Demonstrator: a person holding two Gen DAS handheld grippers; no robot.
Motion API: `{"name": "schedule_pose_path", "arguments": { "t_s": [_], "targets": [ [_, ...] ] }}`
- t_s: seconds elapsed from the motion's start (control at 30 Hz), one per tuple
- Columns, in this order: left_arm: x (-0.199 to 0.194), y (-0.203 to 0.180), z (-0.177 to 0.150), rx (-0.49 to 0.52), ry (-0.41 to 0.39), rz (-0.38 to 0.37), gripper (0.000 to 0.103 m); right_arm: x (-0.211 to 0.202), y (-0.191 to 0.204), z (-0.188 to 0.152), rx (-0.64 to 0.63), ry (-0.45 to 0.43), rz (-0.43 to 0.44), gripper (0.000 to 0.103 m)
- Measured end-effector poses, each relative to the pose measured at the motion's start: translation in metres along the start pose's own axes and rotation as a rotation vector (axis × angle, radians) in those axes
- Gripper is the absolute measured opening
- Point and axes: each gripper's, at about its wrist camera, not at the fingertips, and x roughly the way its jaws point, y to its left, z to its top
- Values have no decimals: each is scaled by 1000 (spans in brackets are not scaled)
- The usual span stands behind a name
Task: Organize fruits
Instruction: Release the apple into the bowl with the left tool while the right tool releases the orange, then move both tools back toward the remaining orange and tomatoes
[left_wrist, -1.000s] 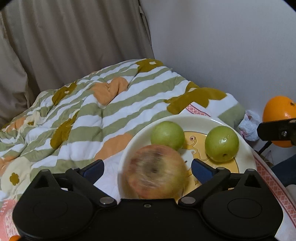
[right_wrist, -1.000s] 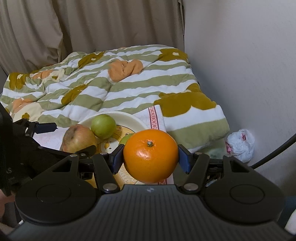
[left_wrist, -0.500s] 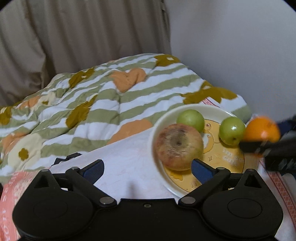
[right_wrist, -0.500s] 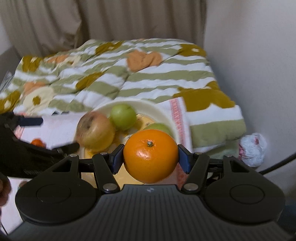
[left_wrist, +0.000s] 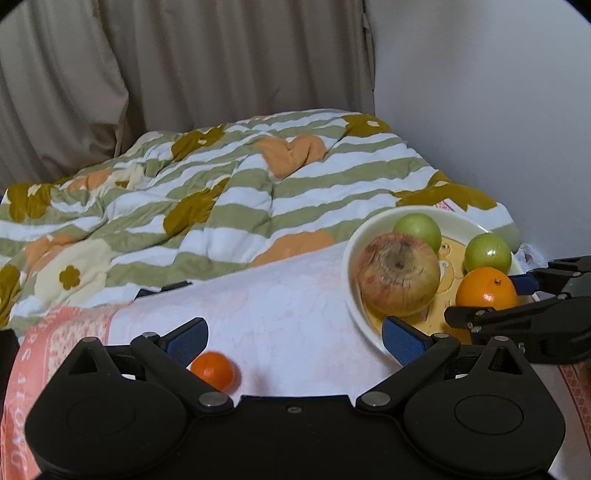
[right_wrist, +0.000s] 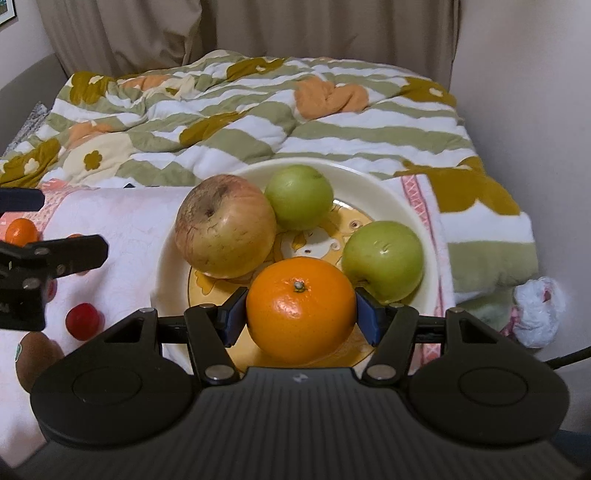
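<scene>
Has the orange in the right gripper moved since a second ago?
Yes. The orange has come left, from beside the plate to over its right side.

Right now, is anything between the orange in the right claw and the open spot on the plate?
Nothing visible blocks it. The right claw holds the orange over the plate's near part. The big apple sits behind it to the left, one green apple to the right, another green apple farther back.
</scene>
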Motion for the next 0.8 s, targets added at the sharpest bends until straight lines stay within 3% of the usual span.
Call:
{"name": "schedule_pose_path", "arguments": {
  "t_s": [0.03, 0.1, 0.13, 0.53, 0.8],
  "targets": [
    [-1, 0, -2, -4, 4, 3, 102, 0, 0, -1, -1, 0, -2, 77],
    [-4, 0, -4, -5, 7, 13, 102, -6, 1, 0, -6, -20, 12, 89],
    [-7, 0, -5, -6, 5, 23, 102, -10, 2, 1, -10, -24, 9, 103],
    [-57, 5, -17, -65, -55, 68, 102, -59, 0, -13, -26, -81, -18, 103],
    [-113, 4, -36, -129, -151, 126, 102, -116, 3, -21, -38, -121, -16, 103]
  ]
}}
